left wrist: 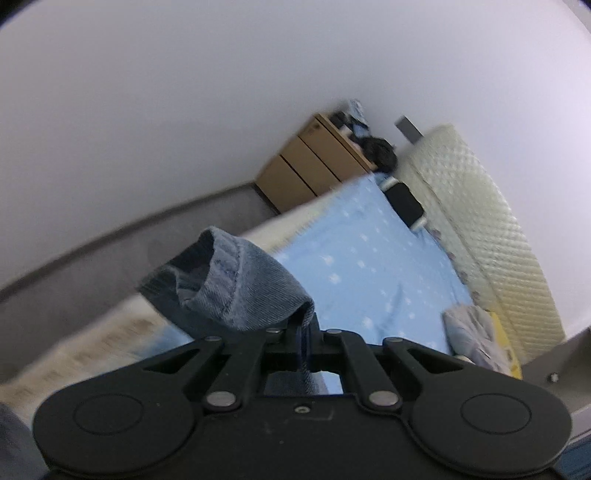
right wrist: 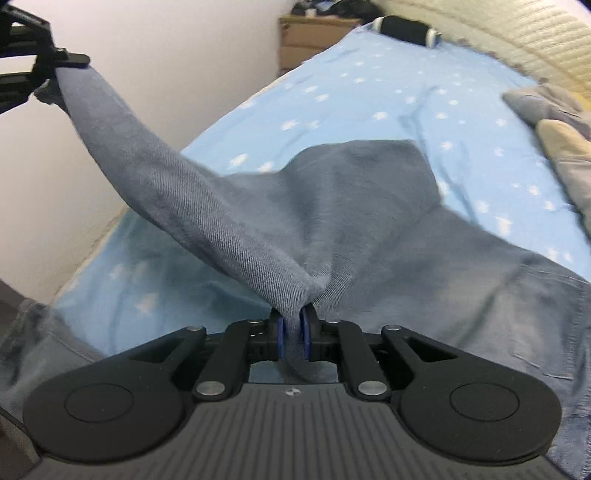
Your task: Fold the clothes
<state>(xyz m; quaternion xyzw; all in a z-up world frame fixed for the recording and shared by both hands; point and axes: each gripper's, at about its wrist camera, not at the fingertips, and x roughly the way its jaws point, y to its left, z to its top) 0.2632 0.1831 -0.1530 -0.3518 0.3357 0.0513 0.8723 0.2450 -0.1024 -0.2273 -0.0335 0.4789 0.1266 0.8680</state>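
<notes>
Bed (right wrist: 369, 85) with a light blue, white-patterned sheet fills most of both views; its near end is hidden behind the hand-held gripper bodies, and its left edge smears into motion blur in the left wrist view. White wall (left wrist: 184, 92) takes up the upper half of that view, featureless. Cream quilted mattress or headboard (left wrist: 480, 221) stands along the far side of the bed, cut off by the fisheye edge; which of the two it is, cannot tell.

Denim garment (right wrist: 369, 221), blue-grey, lies spread over the near part of the sheet, its right and lower parts running out of frame. One strip rises from it to the upper left, pulled taut between the two grippers.

Brown drawer unit (left wrist: 306, 166) sits past the bed's far corner, with dark and pale items piled on top, too blurred to name. Small mark on its top drawer, not legible. Crumpled grey cloth pile (right wrist: 554, 122) lies at the bed's right side, something yellow beside it. Black cylinder with white ends (right wrist: 406, 27) rests at the head of the bed.

Right hand-held gripper (right wrist: 294, 332): jaws narrow, blue pads pinching a bunched fold of denim. Left hand-held gripper (left wrist: 304, 332): jaws closed tight on a hemmed denim edge (left wrist: 229, 280), which curls up and blocks part of the bed behind it.
</notes>
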